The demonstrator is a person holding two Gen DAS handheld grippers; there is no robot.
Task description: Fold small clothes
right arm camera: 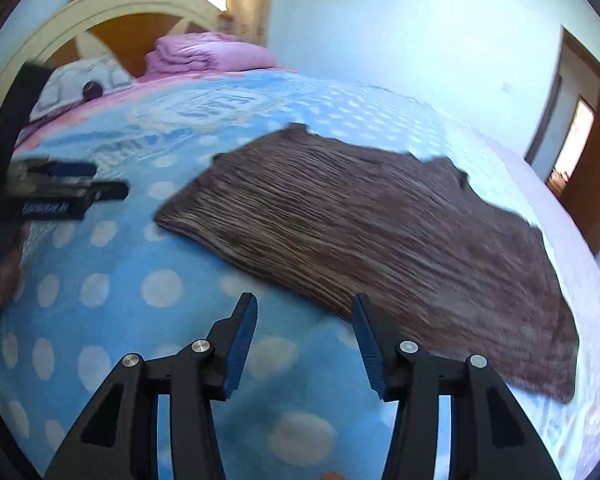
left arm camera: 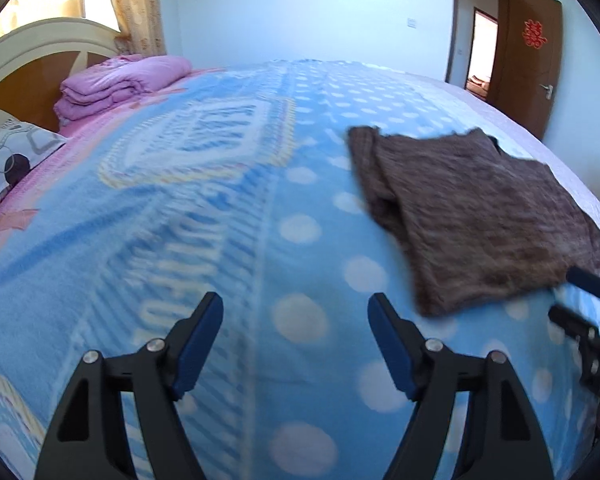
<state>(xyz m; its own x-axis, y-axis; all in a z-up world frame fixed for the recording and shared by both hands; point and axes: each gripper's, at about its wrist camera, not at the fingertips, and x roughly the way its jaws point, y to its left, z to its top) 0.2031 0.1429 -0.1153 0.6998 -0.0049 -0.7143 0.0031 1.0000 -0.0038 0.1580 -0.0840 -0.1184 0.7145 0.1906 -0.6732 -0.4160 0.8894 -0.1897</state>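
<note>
A brown ribbed knit garment [left arm camera: 472, 212] lies flat on the blue polka-dot blanket [left arm camera: 308, 232], partly folded. In the right wrist view the garment [right arm camera: 380, 240] lies just ahead and to the right. My left gripper [left arm camera: 296, 312] is open and empty, above the blanket to the left of the garment's near corner; it also shows in the right wrist view [right arm camera: 100, 180] at the left. My right gripper [right arm camera: 304, 320] is open and empty at the garment's near edge; it shows in the left wrist view [left arm camera: 572, 296] at the garment's right corner.
A folded pink quilt [left arm camera: 120, 84] and a patterned pillow [left arm camera: 8, 160] lie by the headboard [left arm camera: 28, 48]. A brown door [left arm camera: 536, 60] stands open at the far right. The bed's right edge [left arm camera: 572, 176] runs close to the garment.
</note>
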